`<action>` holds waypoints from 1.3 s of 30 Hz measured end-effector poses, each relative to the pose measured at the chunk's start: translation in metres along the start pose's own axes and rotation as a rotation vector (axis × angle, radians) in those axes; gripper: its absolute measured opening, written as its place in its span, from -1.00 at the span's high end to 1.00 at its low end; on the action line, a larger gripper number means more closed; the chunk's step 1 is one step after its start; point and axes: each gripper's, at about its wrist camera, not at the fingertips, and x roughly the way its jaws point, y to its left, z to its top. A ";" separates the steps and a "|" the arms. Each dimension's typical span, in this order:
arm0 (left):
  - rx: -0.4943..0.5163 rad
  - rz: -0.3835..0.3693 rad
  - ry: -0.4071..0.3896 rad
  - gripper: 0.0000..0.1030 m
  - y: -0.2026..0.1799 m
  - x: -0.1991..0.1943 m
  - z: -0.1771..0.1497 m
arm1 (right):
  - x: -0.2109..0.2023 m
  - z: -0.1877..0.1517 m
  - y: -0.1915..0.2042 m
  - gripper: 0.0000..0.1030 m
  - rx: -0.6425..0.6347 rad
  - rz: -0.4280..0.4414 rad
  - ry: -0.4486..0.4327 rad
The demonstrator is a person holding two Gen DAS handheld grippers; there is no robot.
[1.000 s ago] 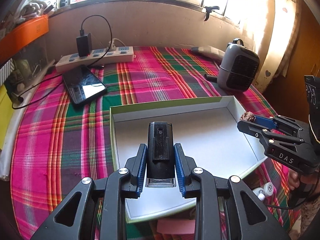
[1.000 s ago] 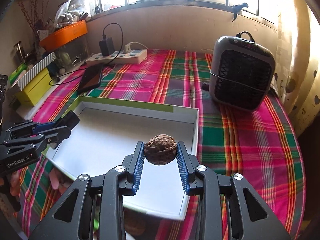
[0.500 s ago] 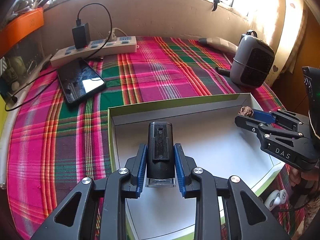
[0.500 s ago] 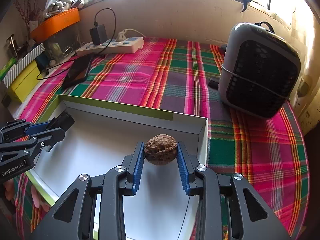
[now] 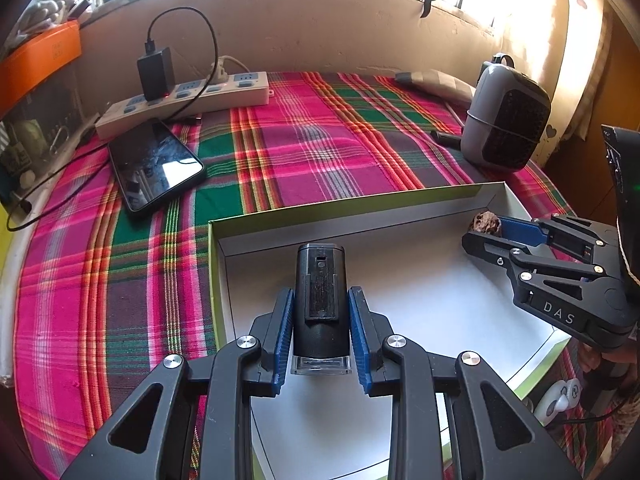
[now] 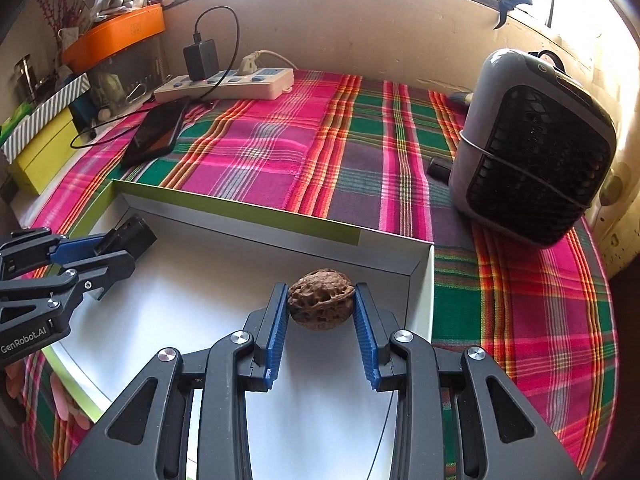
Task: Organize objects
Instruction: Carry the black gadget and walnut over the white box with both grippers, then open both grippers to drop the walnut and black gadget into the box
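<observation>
Left wrist view: a black cylindrical device [image 5: 320, 300] is seen clamped in the left tongs [image 5: 320, 320], carried over the white box [image 5: 440, 200] on the plaid-covered counter [image 5: 300, 152]. At three o'clock, the right tongs [image 5: 490, 230] are seen clenched on a walnut [image 5: 486, 222] near the box's far right corner.

Right wrist view: the walnut [image 6: 321, 299] is gripped between the blue pads, above the box floor [image 6: 200, 292]; the left tongs [image 6: 116, 246] enter at nine o'clock. The placing step is judged under way; lowering and release over bare floor are called for next.
</observation>
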 end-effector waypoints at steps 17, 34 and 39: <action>0.016 0.032 0.004 0.50 -0.003 0.002 0.000 | 0.001 0.002 0.000 0.34 0.002 -0.009 -0.003; -0.019 0.010 -0.018 0.35 0.003 -0.011 -0.002 | -0.013 -0.002 0.001 -0.11 0.044 0.006 -0.057; -0.027 0.009 -0.036 0.35 0.005 -0.021 -0.006 | -0.019 -0.005 0.003 -0.11 0.050 0.013 -0.065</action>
